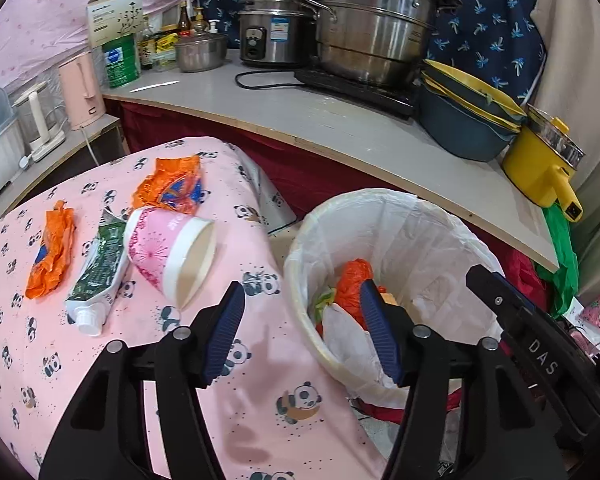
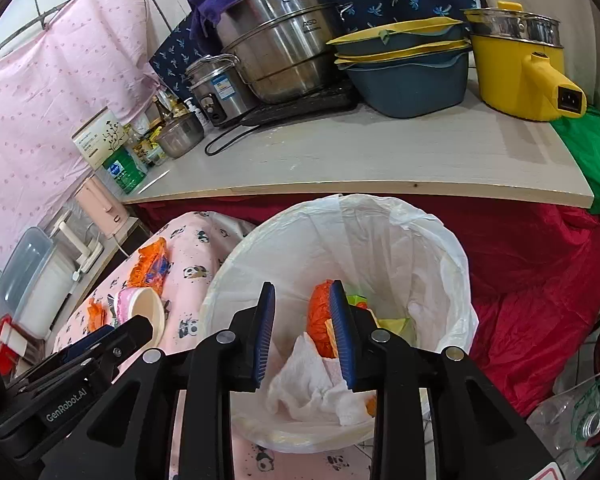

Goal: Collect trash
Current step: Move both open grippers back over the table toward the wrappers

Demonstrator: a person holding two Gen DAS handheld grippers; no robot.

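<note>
nearest the lens in the left wrist view, the left tool [image 1: 302, 332] is hanging with its blue-padded jaws spread wide and gripping nothing, one pad over the panda-print pink cloth [image 1: 236, 408] and the other over the rim of the trash bin [image 1: 300, 280]. the bin, lined with a white bag, is sitting at about 4 o'clock in that view, and inside it an orange wrapper [image 1: 352, 284], some white paper and yellow-green scraps are lying. on the cloth-covered surface at about 9 o'clock, more trash is waiting: a pink paper cup [image 1: 168, 248] lying on its side with its mouth toward the tool, a squeezed green tube [image 1: 98, 268] touching the cup's far side, a crumpled orange wrapper [image 1: 50, 250] just beyond the tube, and another orange wrapper [image 1: 170, 186] at 10 o'clock behind the cup. in the right wrist view, the right tool [image 2: 302, 334] is hovering directly above the bin [image 2: 456, 264] at 6 o'clock, its jaws parted moderately and empty, with crumpled white tissue [image 2: 312, 392] and an orange wrapper [image 2: 320, 316] lying below them. the left tool's black body is showing at 8 o'clock there. behind, at 12 o'clock, a long grey counter [image 2: 360, 152] is carrying a steel steamer pot [image 2: 284, 52], stacked blue basins [image 2: 408, 72] and a yellow electric pot [image 2: 516, 68].
</note>
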